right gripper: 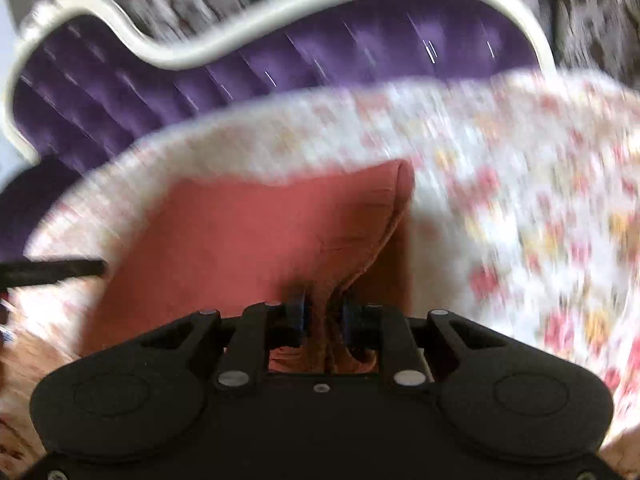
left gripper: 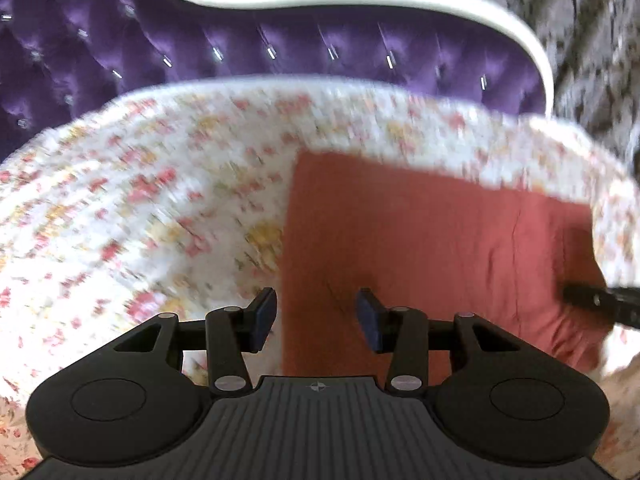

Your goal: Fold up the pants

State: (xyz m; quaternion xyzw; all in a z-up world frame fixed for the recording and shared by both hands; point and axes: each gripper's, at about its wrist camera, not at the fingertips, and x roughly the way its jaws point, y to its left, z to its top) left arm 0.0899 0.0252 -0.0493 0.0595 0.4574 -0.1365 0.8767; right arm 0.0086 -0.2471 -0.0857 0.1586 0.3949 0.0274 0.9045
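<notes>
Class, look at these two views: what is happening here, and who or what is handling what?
A person is folding reddish pants on a bed with a floral cover, in front of a purple tufted headboard, using a hand-held gripper in each hand. The right gripper has pinched a bunched edge of the pants between its pads. The left gripper is open over the pants' left edge, holding nothing. The pants already lie as a flat rectangle, so the fold seems partly done.

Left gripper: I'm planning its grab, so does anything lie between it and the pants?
Nothing visible does. The left gripper hangs open over the left edge of the rust-red pants, with only bare cloth and floral bedspread under it.
</notes>
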